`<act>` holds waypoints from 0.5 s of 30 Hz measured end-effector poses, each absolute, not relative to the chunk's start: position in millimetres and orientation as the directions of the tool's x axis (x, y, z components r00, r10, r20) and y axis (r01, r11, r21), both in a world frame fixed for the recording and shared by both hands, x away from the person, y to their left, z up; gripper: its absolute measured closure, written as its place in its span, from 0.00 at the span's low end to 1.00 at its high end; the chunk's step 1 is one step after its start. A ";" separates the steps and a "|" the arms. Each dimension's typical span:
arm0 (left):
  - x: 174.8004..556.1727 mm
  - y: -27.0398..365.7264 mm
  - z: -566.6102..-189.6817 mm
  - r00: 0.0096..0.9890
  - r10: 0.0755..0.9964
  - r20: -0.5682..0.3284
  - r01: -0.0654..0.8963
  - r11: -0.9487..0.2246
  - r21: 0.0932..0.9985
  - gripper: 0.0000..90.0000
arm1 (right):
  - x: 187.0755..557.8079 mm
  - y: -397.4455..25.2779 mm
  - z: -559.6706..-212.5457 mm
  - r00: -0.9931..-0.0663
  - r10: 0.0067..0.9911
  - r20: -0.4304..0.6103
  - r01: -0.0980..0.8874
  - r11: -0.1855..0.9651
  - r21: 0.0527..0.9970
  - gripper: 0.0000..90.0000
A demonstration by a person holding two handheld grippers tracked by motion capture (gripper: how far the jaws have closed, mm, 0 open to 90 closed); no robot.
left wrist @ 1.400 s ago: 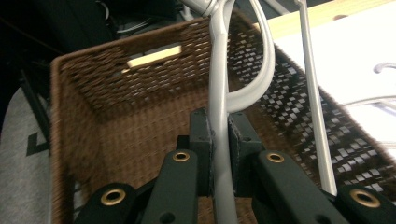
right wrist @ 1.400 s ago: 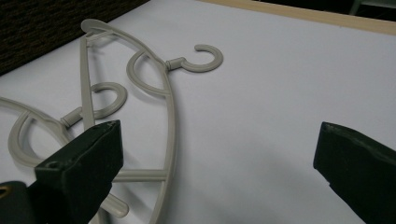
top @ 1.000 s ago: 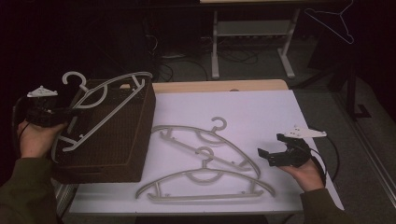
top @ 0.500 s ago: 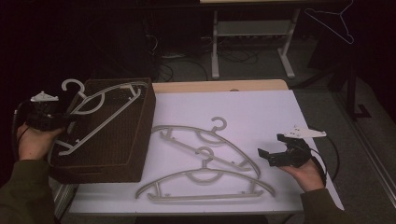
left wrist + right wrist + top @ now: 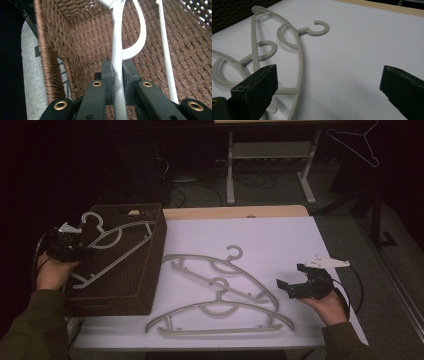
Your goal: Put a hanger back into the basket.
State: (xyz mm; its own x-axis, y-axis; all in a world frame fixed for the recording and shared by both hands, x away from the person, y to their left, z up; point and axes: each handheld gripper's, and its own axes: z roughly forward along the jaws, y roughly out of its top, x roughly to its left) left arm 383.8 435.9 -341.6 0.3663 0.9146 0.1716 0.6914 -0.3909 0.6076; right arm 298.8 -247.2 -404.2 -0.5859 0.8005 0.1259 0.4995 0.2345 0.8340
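Left gripper (image 5: 75, 241), jaws clamped on a hanger (image 5: 117, 242), has lowered it into the wicker basket (image 5: 150, 270) over the last second. Right gripper (image 5: 302, 282) idles, jaws apart, beside two hangers (image 5: 220, 285) left on the worktop (image 5: 280, 235). Release looks next.

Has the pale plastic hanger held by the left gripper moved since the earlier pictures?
Yes. The pale plastic hanger went down and toward the person, into the brown woven basket.
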 end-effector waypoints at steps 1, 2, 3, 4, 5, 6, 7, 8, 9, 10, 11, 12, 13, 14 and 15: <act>384.2 436.3 -343.5 0.367 0.916 0.163 0.692 -0.386 0.610 0.91 | 298.7 -247.1 -404.1 -0.586 0.800 0.126 0.499 0.234 0.834 0.02; 384.6 436.1 -345.5 0.366 0.918 0.154 0.695 -0.380 0.610 0.91 | 298.4 -246.8 -403.9 -0.586 0.800 0.127 0.502 0.235 0.833 0.02; 385.0 436.0 -347.1 0.361 0.920 0.154 0.700 -0.376 0.607 0.91 | 298.5 -246.8 -403.9 -0.587 0.800 0.127 0.501 0.236 0.833 0.02; 385.0 436.9 -347.9 0.363 0.919 0.151 0.704 -0.377 0.602 0.91 | 298.4 -246.5 -403.9 -0.587 0.799 0.127 0.502 0.237 0.832 0.02; 384.9 437.9 -348.7 0.363 0.921 0.142 0.707 -0.372 0.602 0.91 | 298.2 -246.1 -403.8 -0.586 0.800 0.128 0.504 0.236 0.831 0.02; 384.4 438.5 -349.4 0.362 0.922 0.140 0.706 -0.369 0.604 0.91 | 298.2 -245.8 -403.8 -0.585 0.800 0.130 0.505 0.235 0.831 0.02; 383.8 439.0 -350.1 0.367 0.920 0.138 0.704 -0.372 0.605 0.90 | 298.4 -245.8 -403.9 -0.587 0.799 0.127 0.502 0.237 0.832 0.02; 383.6 439.0 -350.8 0.373 0.918 0.132 0.706 -0.373 0.602 0.90 | 298.5 -245.7 -403.9 -0.588 0.799 0.125 0.501 0.238 0.832 0.02; 383.5 438.6 -351.5 0.374 0.918 0.132 0.710 -0.375 0.595 0.89 | 298.4 -245.6 -403.9 -0.588 0.799 0.126 0.501 0.237 0.832 0.02; 383.4 438.0 -351.8 0.363 0.920 0.146 0.713 -0.375 0.593 0.85 | 298.3 -245.4 -403.8 -0.587 0.800 0.128 0.503 0.236 0.832 0.02; 383.2 437.8 -352.1 0.359 0.921 0.150 0.713 -0.374 0.593 0.79 | 298.3 -245.4 -403.8 -0.588 0.799 0.127 0.502 0.237 0.832 0.02; 383.2 438.8 -351.8 0.356 0.922 0.150 0.716 -0.373 0.591 0.74 | 298.1 -245.2 -403.7 -0.588 0.799 0.129 0.503 0.235 0.832 0.02; 383.1 439.3 -351.7 0.347 0.926 0.149 0.717 -0.364 0.595 0.69 | 298.0 -245.1 -403.6 -0.588 0.799 0.131 0.503 0.234 0.832 0.02; 382.9 439.8 -351.2 0.348 0.927 0.143 0.717 -0.361 0.596 0.65 | 298.1 -245.1 -403.6 -0.588 0.798 0.128 0.501 0.235 0.833 0.02; 382.3 440.3 -350.1 0.351 0.928 0.128 0.711 -0.353 0.608 0.62 | 298.1 -245.2 -403.5 -0.589 0.798 0.129 0.501 0.235 0.833 0.02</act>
